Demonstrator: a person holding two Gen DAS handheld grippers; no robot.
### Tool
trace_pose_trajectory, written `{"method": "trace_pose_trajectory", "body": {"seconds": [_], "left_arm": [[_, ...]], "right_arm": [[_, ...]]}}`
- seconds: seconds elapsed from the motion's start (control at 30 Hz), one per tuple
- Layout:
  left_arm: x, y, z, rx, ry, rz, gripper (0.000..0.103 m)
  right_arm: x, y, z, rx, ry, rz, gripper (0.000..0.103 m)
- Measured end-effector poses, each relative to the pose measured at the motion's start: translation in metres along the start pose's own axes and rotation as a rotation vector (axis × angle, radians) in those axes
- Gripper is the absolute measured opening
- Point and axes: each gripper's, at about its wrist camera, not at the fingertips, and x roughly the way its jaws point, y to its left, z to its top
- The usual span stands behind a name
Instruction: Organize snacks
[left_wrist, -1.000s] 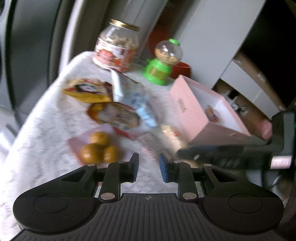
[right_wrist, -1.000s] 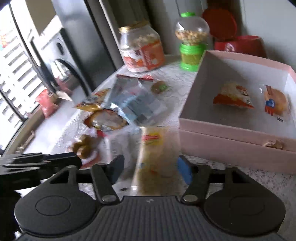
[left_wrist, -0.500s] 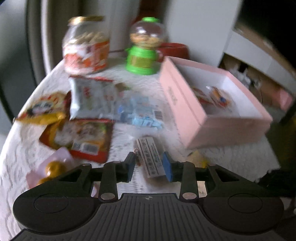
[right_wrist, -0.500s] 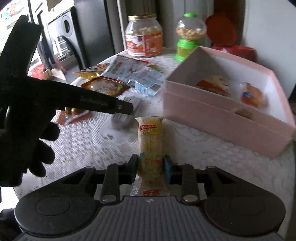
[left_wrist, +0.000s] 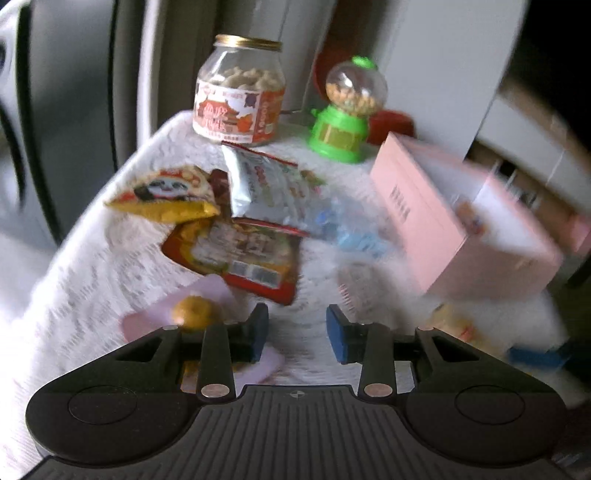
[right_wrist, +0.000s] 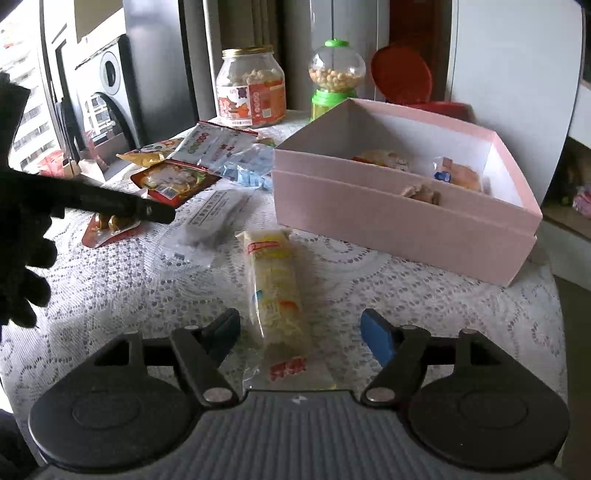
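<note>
A pink box (right_wrist: 402, 218) stands on the lace-covered table (right_wrist: 424, 295) and holds a few wrapped snacks (right_wrist: 458, 175). A long yellow snack packet (right_wrist: 277, 291) lies flat on the table between the fingers of my right gripper (right_wrist: 300, 334), which is open around it. My left gripper (left_wrist: 297, 332) is open and empty over bare cloth, near a pink pack of orange sweets (left_wrist: 192, 314). A red snack bag (left_wrist: 240, 254), a panda bag (left_wrist: 166, 194) and a white bag (left_wrist: 266, 181) lie ahead of it. The pink box also shows in the left wrist view (left_wrist: 454, 229).
A glass jar of biscuits (right_wrist: 251, 88) and a green candy dispenser (right_wrist: 334, 79) stand at the table's far edge. A grey flat packet (right_wrist: 218, 218) lies left of the yellow one. The left gripper's arm (right_wrist: 110, 203) reaches in from the left. A red bin (right_wrist: 402, 79) is behind the box.
My right gripper has opened and let go of the yellow packet, which now lies on the table. My left gripper has opened wider and swung left, away from the grey packet.
</note>
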Motion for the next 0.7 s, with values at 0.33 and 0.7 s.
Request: {"method": "trace_pose_trajectory", "body": {"seconds": [0.33,0.7], "left_arm": [[0.042,-0.063,0.01,0.176,0.053,0.016,0.049],[0.038,-0.075,-0.001,0.301,0.051,0.024,0.046]], "right_arm": [[0.0,-0.001,-0.003,0.01,-0.013,-0.001,0.082],[0.001,0.0,-0.003,-0.001,-0.009,-0.004,0.086]]}}
